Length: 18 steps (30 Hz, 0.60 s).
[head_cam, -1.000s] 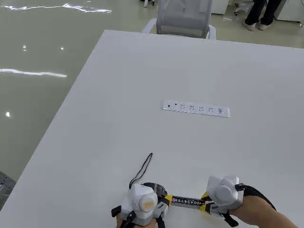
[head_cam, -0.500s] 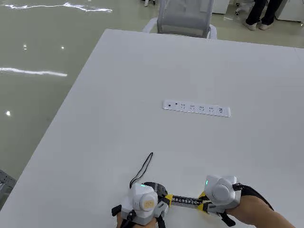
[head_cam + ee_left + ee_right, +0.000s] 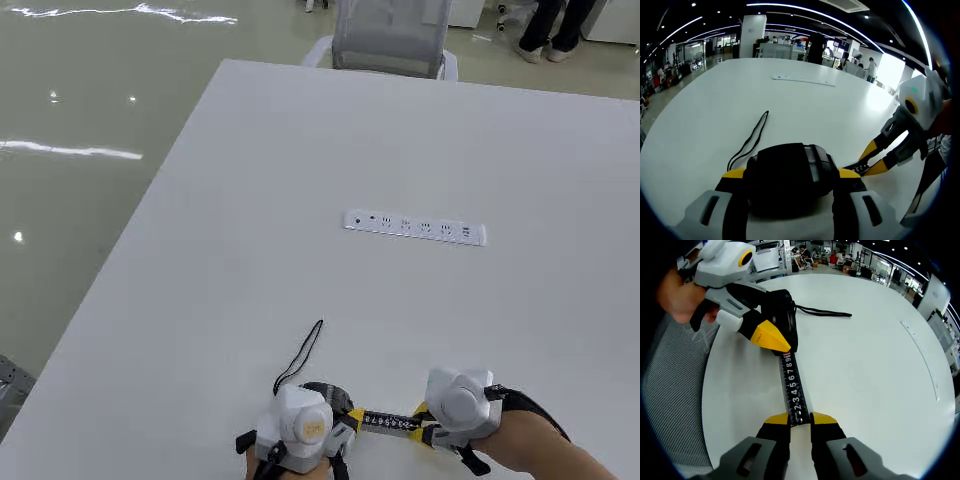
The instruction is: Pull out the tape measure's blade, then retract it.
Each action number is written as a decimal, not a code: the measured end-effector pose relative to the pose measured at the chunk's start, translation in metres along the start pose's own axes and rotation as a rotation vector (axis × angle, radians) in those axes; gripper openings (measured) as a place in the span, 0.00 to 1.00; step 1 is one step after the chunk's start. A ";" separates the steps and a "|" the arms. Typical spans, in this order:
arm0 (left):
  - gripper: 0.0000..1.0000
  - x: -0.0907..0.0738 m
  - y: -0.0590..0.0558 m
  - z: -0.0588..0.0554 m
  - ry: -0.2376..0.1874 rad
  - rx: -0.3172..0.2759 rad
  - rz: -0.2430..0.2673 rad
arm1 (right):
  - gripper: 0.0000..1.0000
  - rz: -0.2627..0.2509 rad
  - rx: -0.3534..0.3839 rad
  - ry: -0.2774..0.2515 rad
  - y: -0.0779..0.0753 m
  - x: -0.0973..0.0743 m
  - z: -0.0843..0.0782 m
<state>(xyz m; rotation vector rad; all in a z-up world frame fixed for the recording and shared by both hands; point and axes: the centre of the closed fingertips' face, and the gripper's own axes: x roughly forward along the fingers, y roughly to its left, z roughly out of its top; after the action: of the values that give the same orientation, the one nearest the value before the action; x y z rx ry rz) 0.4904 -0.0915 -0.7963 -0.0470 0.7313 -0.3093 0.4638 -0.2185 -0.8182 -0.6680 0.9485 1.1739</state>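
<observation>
A black tape measure case (image 3: 790, 175) sits between the yellow-tipped jaws of my left gripper (image 3: 790, 176), which is shut on it just above the white table. A short length of numbered blade (image 3: 792, 390) runs from the case (image 3: 785, 315) to my right gripper (image 3: 800, 419), whose jaws are shut on the blade's end. In the head view both grippers are near the front table edge, the left gripper (image 3: 335, 412) to the left and the right gripper (image 3: 420, 424) to the right, with the blade (image 3: 390, 423) stretched between them. The case's black lanyard (image 3: 300, 355) trails away over the table.
A white power strip (image 3: 415, 227) lies mid-table, well beyond the grippers. A grey office chair (image 3: 390, 35) stands at the far edge. The table's left edge (image 3: 130, 230) runs diagonally with shiny floor beyond it. People stand in the far background.
The right gripper has slid a little left toward the case, so the exposed blade is slightly shorter. The left gripper and case have stayed put.
</observation>
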 end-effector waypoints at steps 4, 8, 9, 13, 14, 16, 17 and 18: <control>0.65 0.000 0.000 0.000 -0.004 0.002 0.002 | 0.14 0.001 -0.002 -0.001 0.001 0.001 0.002; 0.65 0.000 0.000 0.000 -0.006 0.001 0.000 | 0.14 0.002 -0.003 -0.004 0.001 0.003 0.004; 0.65 0.000 0.000 0.000 -0.006 0.001 0.000 | 0.14 0.002 -0.001 -0.004 0.001 0.003 0.004; 0.65 0.000 0.000 0.000 -0.006 0.001 -0.002 | 0.14 0.003 -0.004 -0.005 0.002 0.003 0.007; 0.65 0.000 0.000 0.000 -0.006 0.001 -0.002 | 0.14 0.004 -0.005 -0.004 0.002 0.003 0.007; 0.65 0.000 0.000 0.000 -0.006 -0.001 -0.002 | 0.14 0.004 -0.007 -0.004 0.002 0.004 0.008; 0.65 0.000 0.000 0.000 -0.006 0.000 -0.003 | 0.14 0.004 -0.005 -0.005 0.003 0.004 0.008; 0.65 0.000 0.001 0.000 -0.009 0.002 -0.003 | 0.14 0.004 -0.004 -0.006 0.003 0.004 0.009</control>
<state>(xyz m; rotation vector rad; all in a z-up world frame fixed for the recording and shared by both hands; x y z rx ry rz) 0.4907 -0.0910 -0.7960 -0.0476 0.7225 -0.3126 0.4639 -0.2078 -0.8176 -0.6662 0.9432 1.1811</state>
